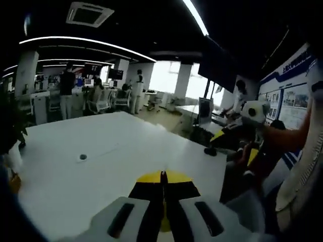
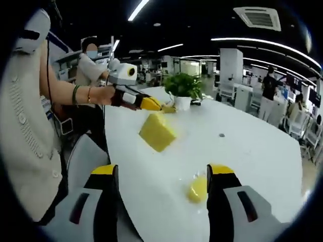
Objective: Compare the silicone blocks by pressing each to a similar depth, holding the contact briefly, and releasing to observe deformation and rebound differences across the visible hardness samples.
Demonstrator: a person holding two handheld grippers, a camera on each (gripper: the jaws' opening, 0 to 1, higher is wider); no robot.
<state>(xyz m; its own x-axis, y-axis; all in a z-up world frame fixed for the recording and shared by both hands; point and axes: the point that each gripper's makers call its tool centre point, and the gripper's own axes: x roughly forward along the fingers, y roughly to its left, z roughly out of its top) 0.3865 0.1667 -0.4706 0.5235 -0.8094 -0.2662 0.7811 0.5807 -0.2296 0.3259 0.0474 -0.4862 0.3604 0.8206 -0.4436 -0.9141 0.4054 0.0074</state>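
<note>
A yellow silicone block (image 2: 157, 132) lies on the white table (image 2: 252, 156), skewed to the table's edge. A smaller, rounded yellow piece (image 2: 198, 189) lies close to the inner side of my right gripper's right-hand jaw. My right gripper (image 2: 163, 171) stands open above the table, short of the block. A hand holds my left gripper (image 2: 153, 105) beyond the block, its yellow tips together, clear of the block. Another yellow piece (image 2: 168, 108) lies just past it. In the left gripper view the left gripper (image 1: 162, 175) is shut with nothing in it, over bare table (image 1: 116, 146).
A potted plant (image 2: 182, 91) stands at the table's far end. A small dark round thing (image 2: 221, 135) (image 1: 83, 157) rests on the tabletop. The person's body and arm (image 2: 30, 126) are at the left. Desks, chairs and other people fill the office behind.
</note>
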